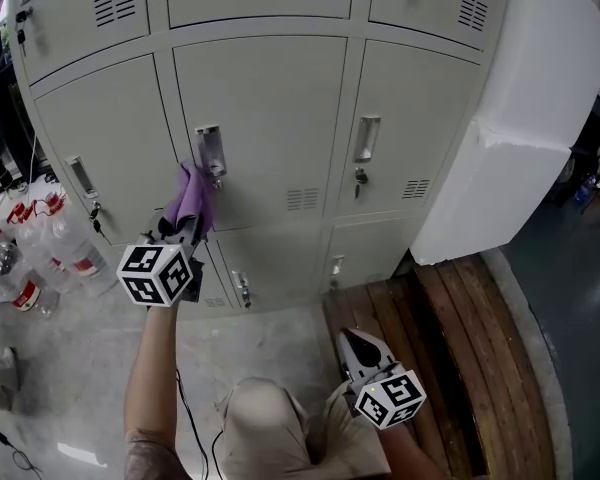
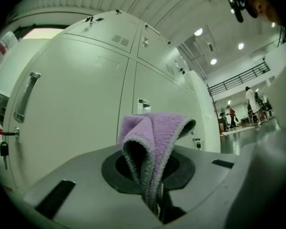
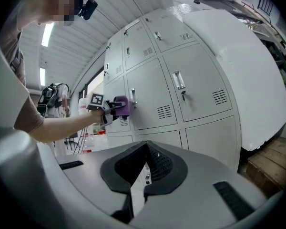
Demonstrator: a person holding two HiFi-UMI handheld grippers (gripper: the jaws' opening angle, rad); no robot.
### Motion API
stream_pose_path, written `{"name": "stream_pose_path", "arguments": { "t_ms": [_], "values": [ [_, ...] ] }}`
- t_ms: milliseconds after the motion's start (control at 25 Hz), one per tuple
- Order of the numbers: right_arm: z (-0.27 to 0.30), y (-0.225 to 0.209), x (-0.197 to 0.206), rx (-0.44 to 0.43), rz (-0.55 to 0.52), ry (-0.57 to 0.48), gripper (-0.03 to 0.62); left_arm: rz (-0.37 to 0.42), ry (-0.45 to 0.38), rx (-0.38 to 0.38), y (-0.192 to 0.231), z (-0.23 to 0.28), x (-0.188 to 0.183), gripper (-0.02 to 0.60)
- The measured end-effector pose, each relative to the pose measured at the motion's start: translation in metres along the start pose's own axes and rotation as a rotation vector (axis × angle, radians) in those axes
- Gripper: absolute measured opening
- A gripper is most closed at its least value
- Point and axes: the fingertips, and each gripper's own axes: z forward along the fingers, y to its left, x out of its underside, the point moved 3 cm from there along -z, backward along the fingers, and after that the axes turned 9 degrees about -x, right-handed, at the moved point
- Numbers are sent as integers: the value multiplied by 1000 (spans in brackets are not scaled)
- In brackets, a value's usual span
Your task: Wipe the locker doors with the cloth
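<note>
We face a bank of pale grey lockers [image 1: 260, 118], its doors in rows, each with a recessed handle and a vent. A big white block [image 1: 525, 118] leans against its right side. Wooden slats [image 1: 460, 338] lie on the floor below that block. Water bottles [image 1: 50, 248] are clustered on the floor at the left.

The left hand-held gripper [image 1: 188, 230] is raised on an outstretched arm to the middle door. Its jaws are clenched on the purple cloth [image 2: 152, 137], which folds up out of them. The cloth sits at that door, just left of and below the handle [image 1: 210, 151]. We cannot tell whether it touches the metal.

The right hand-held gripper [image 3: 144, 148] hangs low near the slats, well apart from the lockers, jaw tips closed together with nothing between them.
</note>
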Motion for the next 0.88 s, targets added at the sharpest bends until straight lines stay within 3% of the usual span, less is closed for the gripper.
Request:
{"name": "stream_pose_path", "arguments": {
  "t_ms": [280, 520, 760, 880],
  "values": [
    [3, 2, -1, -7, -6, 1, -3, 13, 20, -57, 21, 9, 16, 38],
    [3, 3, 3, -3, -4, 12, -3, 26, 32, -38, 4, 39, 23, 38],
    [2, 1, 5, 2, 2, 13, -3, -48, 15, -43, -8, 47, 22, 38],
    [4, 3, 8, -3, 9, 15, -3, -33, 26, -24, -15, 48, 21, 38]
  ]
}}
